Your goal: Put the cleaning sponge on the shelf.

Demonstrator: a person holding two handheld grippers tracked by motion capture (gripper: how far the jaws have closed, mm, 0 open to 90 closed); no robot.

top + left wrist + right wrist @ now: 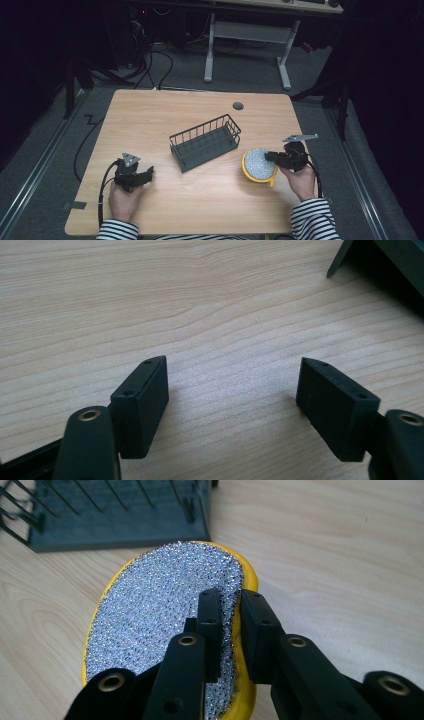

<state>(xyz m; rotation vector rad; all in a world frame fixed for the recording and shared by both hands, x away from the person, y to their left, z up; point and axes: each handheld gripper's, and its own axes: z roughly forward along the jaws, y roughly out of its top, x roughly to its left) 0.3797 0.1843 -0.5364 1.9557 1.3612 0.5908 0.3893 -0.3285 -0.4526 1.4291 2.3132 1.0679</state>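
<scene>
Pale matt wood-grain worktop; dark wire basket; yellow sponge with a glittery, rough silver mesh face; matt black plastic jaws.

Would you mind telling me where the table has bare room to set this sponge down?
Bare wood runs along the far edge behind the wire rack, down the left side beyond the left tool, and across the near middle between both hands. It is crowded where the right tool pinches the sponge beside the rack.

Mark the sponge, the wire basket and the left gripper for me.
sponge (160, 605): right gripper view, silver scouring face.
wire basket (187, 164): high view, its near wall.
left gripper (232, 395): left gripper view, midway between its open fingers.
</scene>
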